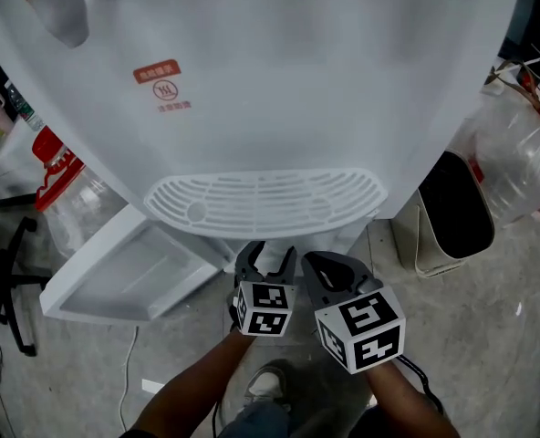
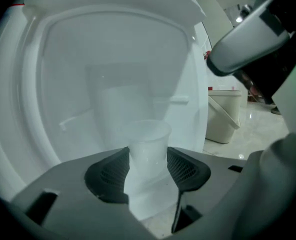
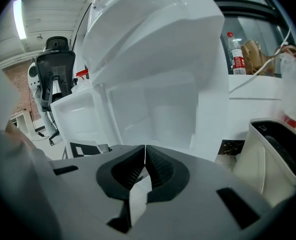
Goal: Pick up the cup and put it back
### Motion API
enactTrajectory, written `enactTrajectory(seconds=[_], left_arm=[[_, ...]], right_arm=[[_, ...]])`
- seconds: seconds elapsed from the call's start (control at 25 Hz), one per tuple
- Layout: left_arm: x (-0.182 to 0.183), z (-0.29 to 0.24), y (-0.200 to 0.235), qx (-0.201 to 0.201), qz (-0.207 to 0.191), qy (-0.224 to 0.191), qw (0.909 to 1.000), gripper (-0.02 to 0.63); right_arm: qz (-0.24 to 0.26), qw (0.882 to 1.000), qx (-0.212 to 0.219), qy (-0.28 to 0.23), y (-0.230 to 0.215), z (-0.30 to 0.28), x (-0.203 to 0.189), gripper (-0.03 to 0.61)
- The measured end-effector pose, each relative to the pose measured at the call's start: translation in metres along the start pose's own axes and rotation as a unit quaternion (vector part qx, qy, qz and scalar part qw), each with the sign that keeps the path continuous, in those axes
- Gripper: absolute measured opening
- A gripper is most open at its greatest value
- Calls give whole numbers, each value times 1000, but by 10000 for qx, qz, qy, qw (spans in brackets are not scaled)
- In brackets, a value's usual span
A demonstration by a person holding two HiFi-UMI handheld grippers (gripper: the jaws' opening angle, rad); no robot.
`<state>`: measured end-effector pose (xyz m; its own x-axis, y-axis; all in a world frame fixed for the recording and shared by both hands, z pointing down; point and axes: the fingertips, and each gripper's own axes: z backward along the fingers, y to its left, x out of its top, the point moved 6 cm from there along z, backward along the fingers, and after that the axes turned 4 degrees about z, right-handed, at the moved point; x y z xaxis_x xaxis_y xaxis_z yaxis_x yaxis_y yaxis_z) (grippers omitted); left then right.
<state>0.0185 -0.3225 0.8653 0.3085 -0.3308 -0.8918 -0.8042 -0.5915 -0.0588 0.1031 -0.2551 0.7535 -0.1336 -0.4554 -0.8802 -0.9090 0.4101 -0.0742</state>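
Head view: the left gripper (image 1: 265,261) and right gripper (image 1: 327,267) are held side by side, just near of the dispenser (image 1: 279,80), below its grille (image 1: 265,203).
Left gripper: jaws are clamped on the cup (image 2: 148,149).
Cup: clear, gripped upright by its sides, facing the dispenser's front.
Right gripper: jaws are pressed together, with nothing between them.
Bin (image 1: 452,217): seen at the right.

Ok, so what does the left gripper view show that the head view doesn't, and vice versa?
Only the left gripper view: a translucent white plastic cup clamped between the left gripper's jaws; I can't make it out from above. Only the head view: the red printed warning label and a clear red-capped plastic bottle on the floor. Both: the white water dispenser and the beige waste bin beside it.
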Motion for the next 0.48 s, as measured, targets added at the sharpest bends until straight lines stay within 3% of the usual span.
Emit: enactTrajectory(seconds=[0.24, 0.48], left_arm=[[-9, -28, 2, 5, -73, -1, 10000, 242], [-15, -46, 2, 81, 95, 8, 9999, 242]], right_arm=[[73, 10000, -41, 12, -5, -2, -4, 21], [23, 10000, 7, 58, -8, -5, -10, 21]])
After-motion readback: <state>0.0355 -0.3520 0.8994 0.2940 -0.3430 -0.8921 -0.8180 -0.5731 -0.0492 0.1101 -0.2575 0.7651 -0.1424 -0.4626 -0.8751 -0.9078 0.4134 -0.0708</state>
